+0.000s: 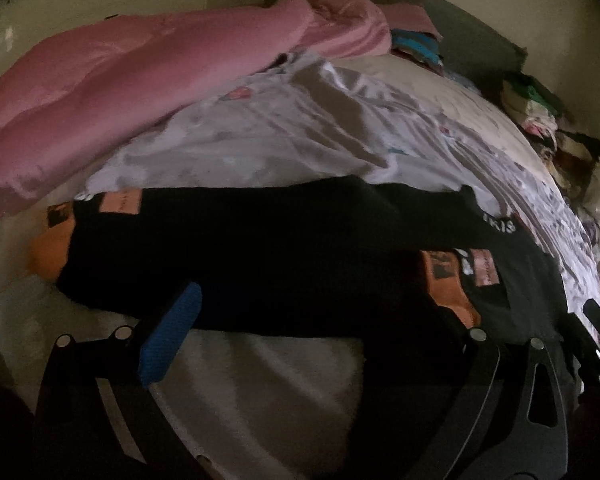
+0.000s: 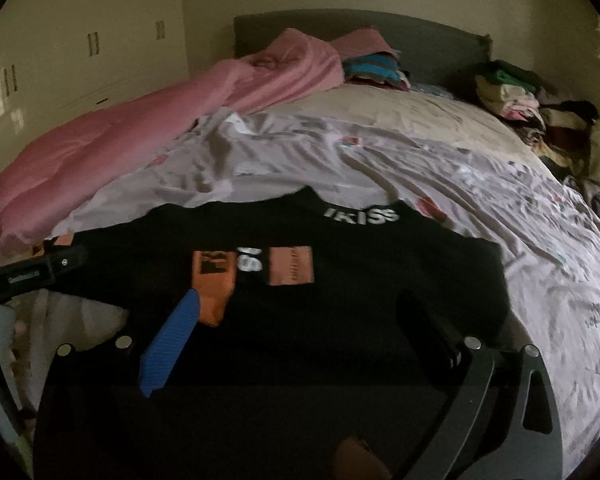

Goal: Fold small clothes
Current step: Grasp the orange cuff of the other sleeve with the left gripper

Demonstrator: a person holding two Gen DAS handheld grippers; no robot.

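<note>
One black garment (image 2: 300, 280); one pink blanket (image 2: 140, 136); two grippers (image 2: 296, 328)

Black shirt (image 2: 340, 300) with orange patches and white collar lettering lies spread flat on the bed (image 2: 480, 208).

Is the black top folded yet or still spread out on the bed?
Partly folded. The black top lies flat, collar away from the camera, and the right wrist view shows one sleeve with its orange cuff laid across the chest. No further fold shows.

Black hand-held gripper (image 2: 300, 336) frames, silver screws, blue ribbed pads (image 2: 172, 344), right pads seemingly black.
</note>
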